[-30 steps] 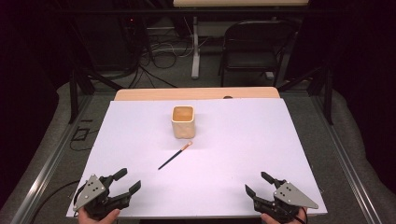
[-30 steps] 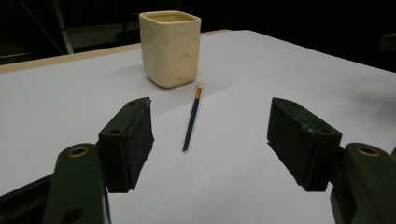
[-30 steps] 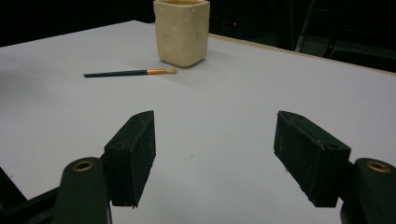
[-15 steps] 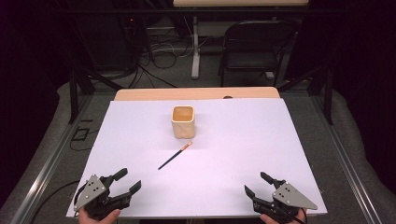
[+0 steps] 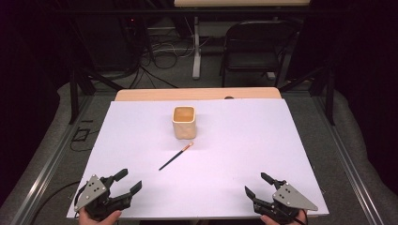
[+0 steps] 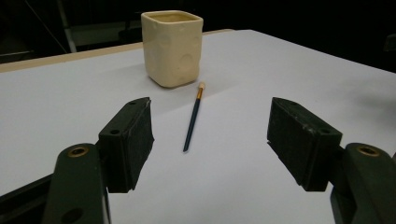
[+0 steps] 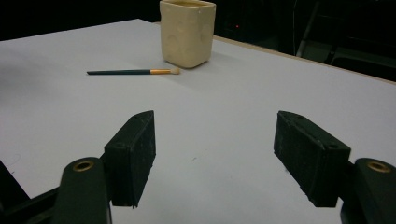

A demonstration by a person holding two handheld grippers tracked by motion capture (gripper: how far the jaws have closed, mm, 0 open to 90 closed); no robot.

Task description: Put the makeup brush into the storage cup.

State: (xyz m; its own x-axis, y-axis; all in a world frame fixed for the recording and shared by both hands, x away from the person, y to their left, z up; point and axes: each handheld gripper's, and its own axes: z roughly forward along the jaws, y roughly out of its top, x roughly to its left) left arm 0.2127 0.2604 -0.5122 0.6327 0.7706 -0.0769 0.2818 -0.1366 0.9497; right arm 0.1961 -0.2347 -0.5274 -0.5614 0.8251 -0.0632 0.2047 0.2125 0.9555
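White table (image 5: 141, 140), cream cup (image 5: 184, 122) standing near its middle. Two grippers at the near edge, left (image 5: 126, 182) and right (image 5: 258, 183), both jaws wide, holding nothing. Thin paintbrush (image 5: 175, 156) lying flat just beside the cup, well apart from both.

Your work surface is a table (image 5: 141, 95) with a light wooden top, visible as a bare strip along the far edge. A white sheet (image 5: 244, 140) covers nearly all of it, flat, reaching your near edge. Directly on the sheet: a cream square cup (image 5: 183, 122), upright, open mouth up, slightly far of centre. Just near of it lies a thin dark-handled brush (image 5: 175, 156), flat, set diagonally, its pale bristle tip (image 5: 190, 145) pointing toward the cup's base and close beside it; whether they touch you cannot tell. A small dark spot (image 5: 229, 98) sits on the wooden strip.
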